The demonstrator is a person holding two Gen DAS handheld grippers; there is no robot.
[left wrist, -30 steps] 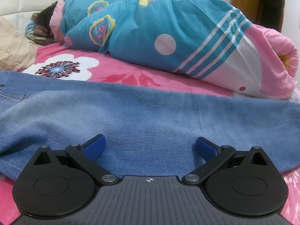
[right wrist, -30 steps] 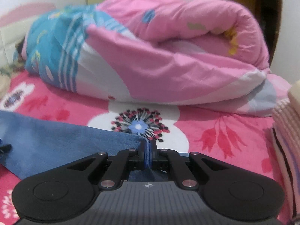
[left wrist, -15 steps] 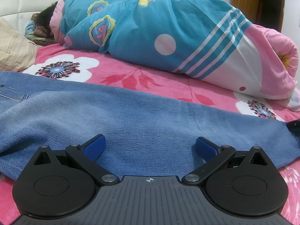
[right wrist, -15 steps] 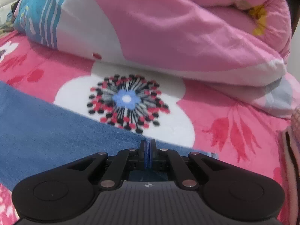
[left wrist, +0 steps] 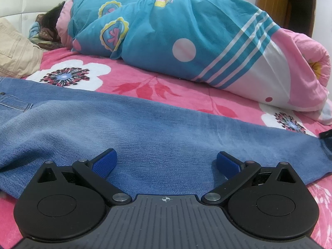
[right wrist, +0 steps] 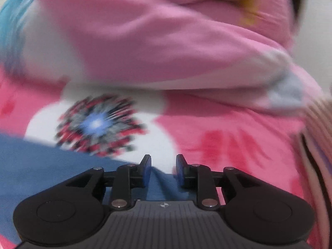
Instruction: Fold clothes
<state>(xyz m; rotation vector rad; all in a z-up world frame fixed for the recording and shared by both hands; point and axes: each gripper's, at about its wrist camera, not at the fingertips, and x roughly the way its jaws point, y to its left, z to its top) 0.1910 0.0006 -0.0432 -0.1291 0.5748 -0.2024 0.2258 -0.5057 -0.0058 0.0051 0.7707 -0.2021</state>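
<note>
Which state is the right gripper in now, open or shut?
Open. The right gripper shows a clear gap between its blue pads, with the jeans lying loose between them, not pinched.

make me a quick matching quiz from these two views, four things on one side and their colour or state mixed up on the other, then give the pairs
Things
1. jeans
2. left tool
3. rolled quilt
4. beige garment

Colour or state
A. teal and pink, lying along the far side of the bed
B. fingers spread wide, nothing between them, low over denim
C. blue denim, spread flat across the pink floral sheet
D. bunched at the left edge, beyond the jeans

Pairs: 1-C, 2-B, 3-A, 4-D
</note>
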